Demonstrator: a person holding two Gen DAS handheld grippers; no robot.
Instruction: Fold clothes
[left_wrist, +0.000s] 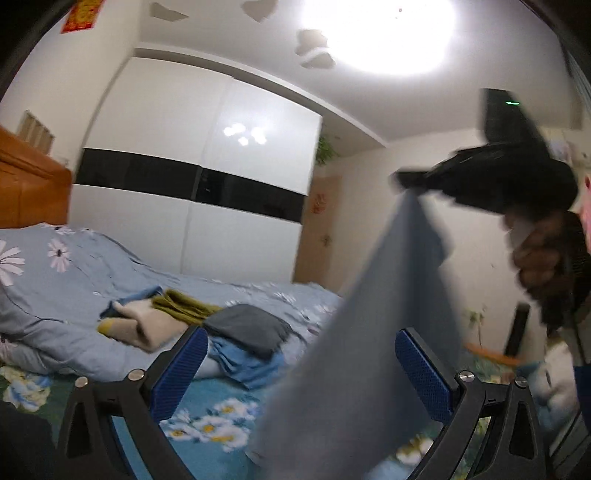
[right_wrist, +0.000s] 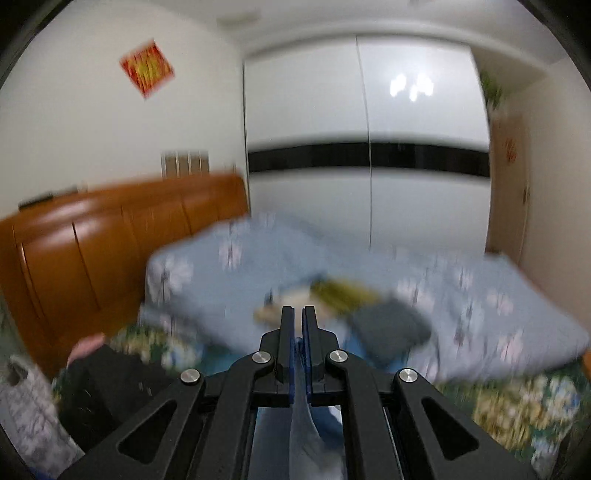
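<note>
The right gripper (right_wrist: 298, 325), jaws pressed together on an upper corner of the grey-blue garment (left_wrist: 369, 332), holds it aloft at about 1 o'clock in the left wrist view. From there the cloth's long axis hangs down toward 6 o'clock, between the spread fingers of the left gripper (left_wrist: 301, 373), which grips nothing. The left gripper is judged nearer the free lower edge; folded clothes (left_wrist: 243, 326) lie on the bed (left_wrist: 74, 288) at 9 o'clock.

Matt grey-blue cloth (left_wrist: 388, 332); glossy white wardrobe (left_wrist: 207, 155); polished orange wood headboard (right_wrist: 110, 229); textured blue pads (left_wrist: 424, 373) on the left tool (left_wrist: 303, 369).
</note>
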